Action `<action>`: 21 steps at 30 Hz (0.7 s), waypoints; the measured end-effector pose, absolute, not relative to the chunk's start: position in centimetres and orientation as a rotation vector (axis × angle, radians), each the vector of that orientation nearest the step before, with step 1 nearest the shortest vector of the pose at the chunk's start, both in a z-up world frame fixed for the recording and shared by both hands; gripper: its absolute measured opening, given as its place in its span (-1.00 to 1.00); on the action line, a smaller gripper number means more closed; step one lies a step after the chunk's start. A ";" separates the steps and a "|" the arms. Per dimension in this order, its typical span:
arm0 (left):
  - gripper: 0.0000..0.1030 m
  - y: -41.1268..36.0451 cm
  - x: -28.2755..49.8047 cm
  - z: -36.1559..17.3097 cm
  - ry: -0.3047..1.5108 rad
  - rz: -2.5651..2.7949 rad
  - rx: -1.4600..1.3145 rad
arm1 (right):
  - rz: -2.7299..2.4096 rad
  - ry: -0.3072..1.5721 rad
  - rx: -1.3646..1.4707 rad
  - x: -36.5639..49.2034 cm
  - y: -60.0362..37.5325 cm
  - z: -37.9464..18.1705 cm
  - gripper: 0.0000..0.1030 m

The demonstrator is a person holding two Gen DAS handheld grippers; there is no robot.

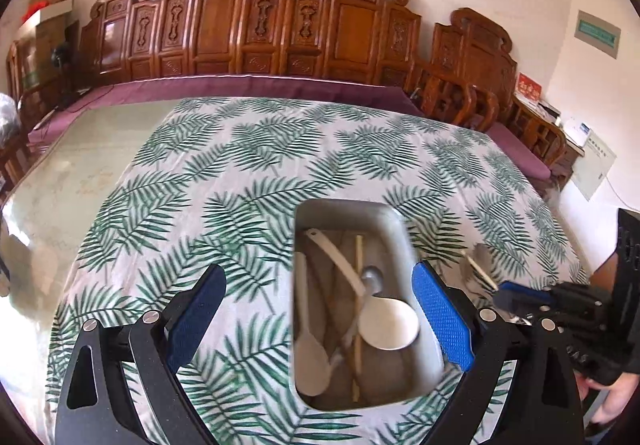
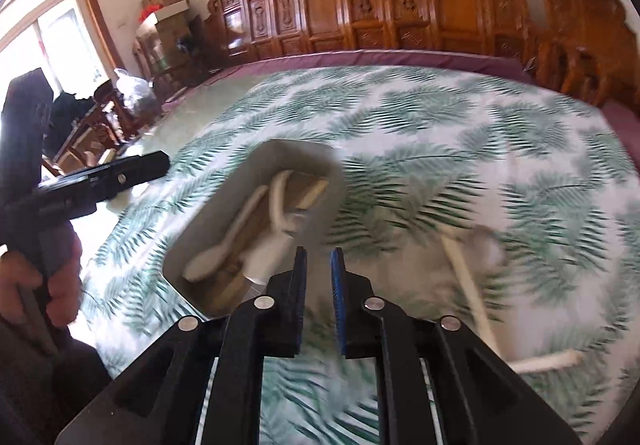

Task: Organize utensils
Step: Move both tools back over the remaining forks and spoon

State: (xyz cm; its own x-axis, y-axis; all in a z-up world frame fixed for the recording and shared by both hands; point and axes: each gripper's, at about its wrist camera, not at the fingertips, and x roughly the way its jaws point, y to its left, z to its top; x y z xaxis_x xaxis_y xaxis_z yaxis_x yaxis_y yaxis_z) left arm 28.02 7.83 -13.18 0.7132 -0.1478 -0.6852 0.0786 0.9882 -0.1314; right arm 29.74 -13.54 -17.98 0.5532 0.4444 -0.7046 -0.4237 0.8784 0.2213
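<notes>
A grey rectangular tray (image 1: 340,205) lies on the leaf-print cloth. It holds a white ladle (image 1: 388,321), a white spoon (image 1: 310,357), a pale chopstick (image 1: 358,305) and a metal spoon (image 1: 372,277). My left gripper (image 1: 318,269) hangs open over the tray with nothing between its pads. Right of the tray, a metal spoon (image 2: 488,241) and a pale stick (image 2: 468,281) lie blurred on the cloth. My right gripper (image 2: 319,255) hovers at the tray's near right corner (image 2: 300,153), its pads a narrow gap apart and empty. It also shows in the left wrist view (image 1: 516,293).
A carved wooden bench (image 1: 280,25) with a purple cushion runs behind the table. Bare glass tabletop (image 1: 72,173) shows left of the cloth. A hand (image 2: 24,277) holds the left gripper's handle. A white handle (image 2: 548,363) lies on the cloth at the near right.
</notes>
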 end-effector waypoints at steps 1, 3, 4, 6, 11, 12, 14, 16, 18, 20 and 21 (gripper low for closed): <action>0.76 7.3 27.9 -13.1 0.766 -0.136 -0.092 | 0.500 0.837 0.019 29.5 -14.4 -17.9 -0.64; 0.76 6.4 27.8 -13.1 0.764 -0.150 -0.083 | 0.459 0.829 0.006 28.7 -16.7 -17.7 -0.61; 0.76 5.8 27.7 -13.1 0.764 -0.160 -0.078 | 0.445 0.829 0.004 28.5 -17.5 -17.7 -0.58; 0.76 4.9 27.5 -13.1 0.763 -0.176 -0.073 | 0.403 0.828 -0.002 28.0 -19.7 -17.9 -0.52; 0.76 2.1 26.9 -13.2 0.763 -0.220 -0.044 | 0.307 0.846 0.013 27.5 -24.4 -19.1 -0.45; 0.76 1.5 26.8 -13.3 0.762 -0.230 -0.036 | 0.289 0.847 0.012 27.4 -25.0 -19.3 -0.45; 0.76 0.6 26.5 -13.4 0.763 -0.246 -0.027 | 0.258 0.856 0.017 27.4 -26.3 -20.1 -0.39; 0.76 -0.2 26.4 -13.5 0.763 -0.258 -0.018 | 0.237 0.869 0.033 27.6 -27.1 -20.8 -0.29; 0.76 -1.1 26.2 -13.6 0.766 -0.272 -0.013 | 0.221 0.883 0.053 27.7 -27.6 -21.6 -0.25; 0.76 -1.6 26.1 -13.8 0.770 -0.285 -0.010 | 0.211 0.906 0.076 28.1 -28.0 -22.7 -0.24; 0.76 -2.0 26.0 -14.0 0.773 -0.291 -0.007 | 0.206 0.919 0.083 28.2 -28.0 -23.1 -0.24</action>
